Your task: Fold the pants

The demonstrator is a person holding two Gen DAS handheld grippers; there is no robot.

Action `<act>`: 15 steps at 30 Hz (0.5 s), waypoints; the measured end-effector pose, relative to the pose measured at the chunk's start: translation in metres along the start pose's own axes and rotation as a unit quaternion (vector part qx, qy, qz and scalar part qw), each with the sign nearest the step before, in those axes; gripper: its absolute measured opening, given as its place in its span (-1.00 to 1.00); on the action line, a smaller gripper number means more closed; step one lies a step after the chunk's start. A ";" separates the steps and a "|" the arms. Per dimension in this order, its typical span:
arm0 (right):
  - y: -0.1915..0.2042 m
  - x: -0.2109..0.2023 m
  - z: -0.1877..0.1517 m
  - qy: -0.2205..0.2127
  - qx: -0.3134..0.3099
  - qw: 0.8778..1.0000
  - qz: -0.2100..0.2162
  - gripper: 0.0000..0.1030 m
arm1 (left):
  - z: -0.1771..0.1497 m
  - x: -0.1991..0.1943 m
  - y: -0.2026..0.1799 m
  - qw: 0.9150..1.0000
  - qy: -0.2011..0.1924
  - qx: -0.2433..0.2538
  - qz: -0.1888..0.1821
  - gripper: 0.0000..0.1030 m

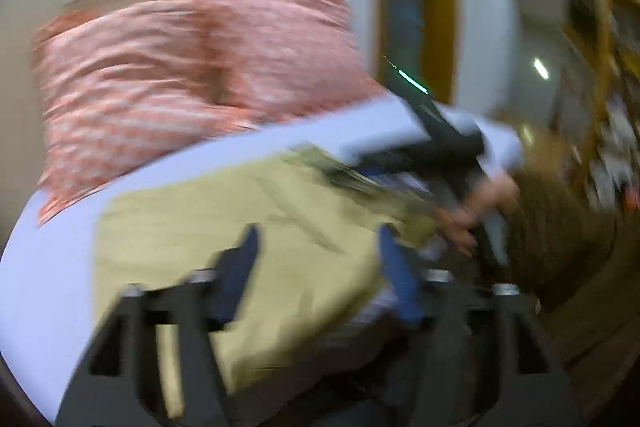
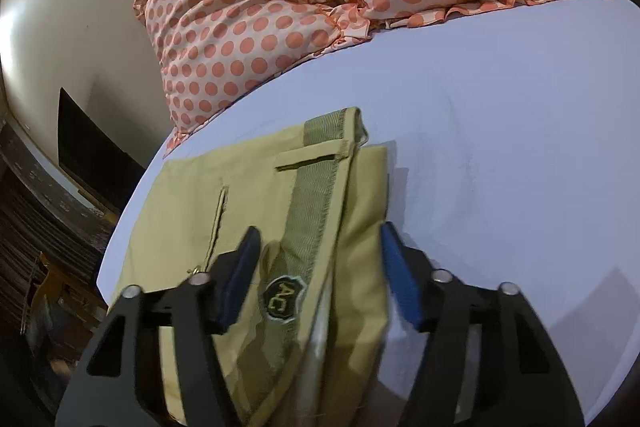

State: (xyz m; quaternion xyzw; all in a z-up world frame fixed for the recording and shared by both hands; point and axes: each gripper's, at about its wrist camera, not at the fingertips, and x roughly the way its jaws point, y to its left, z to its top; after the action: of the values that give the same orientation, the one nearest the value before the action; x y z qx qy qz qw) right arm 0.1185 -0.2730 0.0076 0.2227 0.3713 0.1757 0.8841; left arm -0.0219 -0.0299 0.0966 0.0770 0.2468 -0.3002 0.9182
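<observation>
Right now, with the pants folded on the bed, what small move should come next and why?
Probably lift the right claw up and away. It is open with nothing between its fingers, and the khaki pants already lie as a compact folded stack on the white sheet. The left claw is also open above the fabric, though its view is motion-blurred.

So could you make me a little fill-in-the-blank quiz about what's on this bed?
1. The pants are khaki and lie on a ____ sheet.
2. The pillows carry orange ____.
3. The right gripper has its jaws ____ over the waistband.
4. The badge on the pants reads ____.

Missing words: white; dots; open; AC
</observation>
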 end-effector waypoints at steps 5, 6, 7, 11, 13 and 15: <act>-0.018 0.002 0.005 0.014 0.028 0.998 0.046 -0.21 | -0.006 0.027 0.144 0.976 0.094 -0.179 0.079 0.33; -0.020 0.003 0.007 0.012 0.031 0.998 0.047 -0.20 | -0.011 0.035 0.162 0.970 0.111 -0.201 0.078 0.32; -0.020 0.005 0.008 0.011 0.029 0.998 0.047 -0.20 | -0.016 0.046 0.180 0.962 0.130 -0.231 0.068 0.32; -0.019 0.007 0.008 0.023 0.019 0.998 0.061 -0.37 | -0.025 0.078 0.196 0.948 0.175 -0.267 0.006 0.31; -0.027 0.009 0.008 0.033 0.043 0.994 0.096 -0.58 | -0.024 0.087 0.195 0.948 0.179 -0.264 -0.004 0.29; -0.033 0.010 0.008 0.039 0.067 0.989 0.125 -0.69 | -0.022 0.090 0.201 0.943 0.178 -0.281 -0.020 -0.37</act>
State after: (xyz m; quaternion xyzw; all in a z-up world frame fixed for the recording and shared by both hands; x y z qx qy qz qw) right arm 0.1358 -0.2982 -0.0101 0.3190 0.3861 0.2681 0.8230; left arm 0.1503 0.0927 0.0310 -0.1366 0.4818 -0.2185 0.8376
